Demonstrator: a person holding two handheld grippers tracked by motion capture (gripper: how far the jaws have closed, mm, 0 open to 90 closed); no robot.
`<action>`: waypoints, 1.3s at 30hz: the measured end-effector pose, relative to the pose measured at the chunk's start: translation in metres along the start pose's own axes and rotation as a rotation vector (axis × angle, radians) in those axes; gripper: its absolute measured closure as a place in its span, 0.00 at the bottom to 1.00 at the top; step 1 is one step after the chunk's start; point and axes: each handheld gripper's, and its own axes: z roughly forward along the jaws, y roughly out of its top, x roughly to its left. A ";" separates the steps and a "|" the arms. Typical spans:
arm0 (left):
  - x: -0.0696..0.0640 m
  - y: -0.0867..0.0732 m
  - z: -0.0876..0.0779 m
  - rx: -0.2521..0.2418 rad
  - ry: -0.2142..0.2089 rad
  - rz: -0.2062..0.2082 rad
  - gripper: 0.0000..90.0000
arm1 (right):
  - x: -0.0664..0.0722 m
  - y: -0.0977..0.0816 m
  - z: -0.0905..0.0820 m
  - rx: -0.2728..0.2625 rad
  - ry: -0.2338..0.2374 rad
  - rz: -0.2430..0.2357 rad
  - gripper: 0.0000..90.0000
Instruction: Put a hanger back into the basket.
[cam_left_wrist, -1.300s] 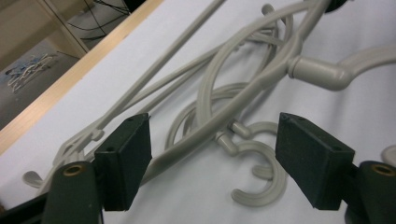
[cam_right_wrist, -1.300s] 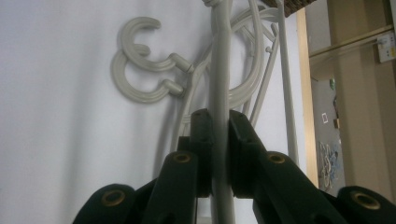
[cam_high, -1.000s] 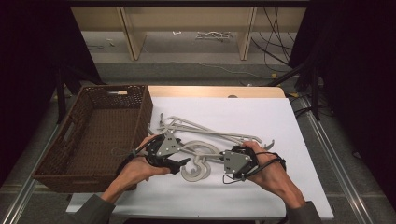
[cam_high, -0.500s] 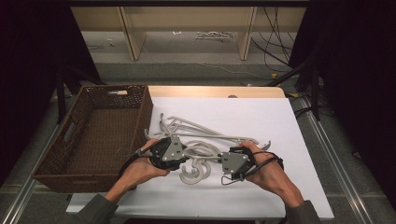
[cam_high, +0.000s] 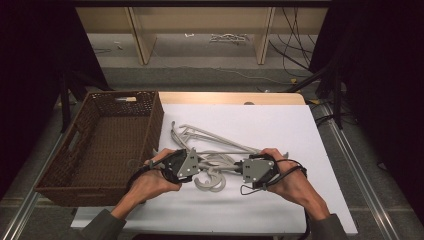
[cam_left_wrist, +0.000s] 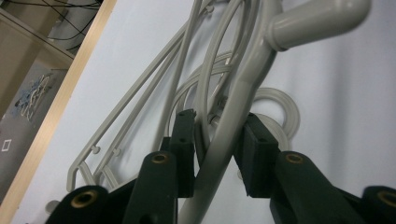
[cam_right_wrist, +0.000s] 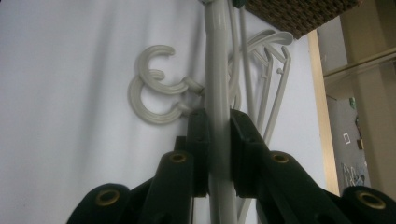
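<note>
Several grey plastic hangers (cam_high: 215, 145) lie tangled on the white table top. From the left, my left gripper (cam_high: 199, 169) reaches into the pile near the hooks (cam_high: 210, 182). In the left gripper view its jaws (cam_left_wrist: 217, 140) have just been closing and now press on a curved hanger arm (cam_left_wrist: 252, 70) between them. My right gripper (cam_high: 238, 171) comes in from the right. In the right gripper view it (cam_right_wrist: 217, 135) is shut on a straight hanger bar (cam_right_wrist: 217, 56) that runs up between its pads. Two hooks (cam_right_wrist: 154, 93) lie to that bar's left.
A brown wicker basket (cam_high: 150, 125) stands at the table's left, close to the hangers, and its corner (cam_right_wrist: 299, 11) is in the right gripper view. The white surface (cam_high: 280, 125) runs on to the right and back. A wooden edge (cam_high: 230, 97) borders the far side.
The left gripper's jaws have closed in around the hanger arm. Both hands have stayed about where they were, and the hangers have hardly shifted.
</note>
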 end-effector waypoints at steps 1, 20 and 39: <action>-0.001 0.001 0.000 -0.003 -0.001 0.001 0.80 | 0.000 0.000 -0.001 0.001 0.002 0.003 0.88; 0.006 -0.001 -0.012 -0.111 -0.124 -0.263 0.88 | -0.011 -0.004 -0.021 -0.090 -0.166 0.332 0.52; 0.035 -0.024 -0.047 -0.288 -0.133 -0.635 0.88 | 0.020 -0.022 -0.018 -0.271 -0.253 0.713 0.39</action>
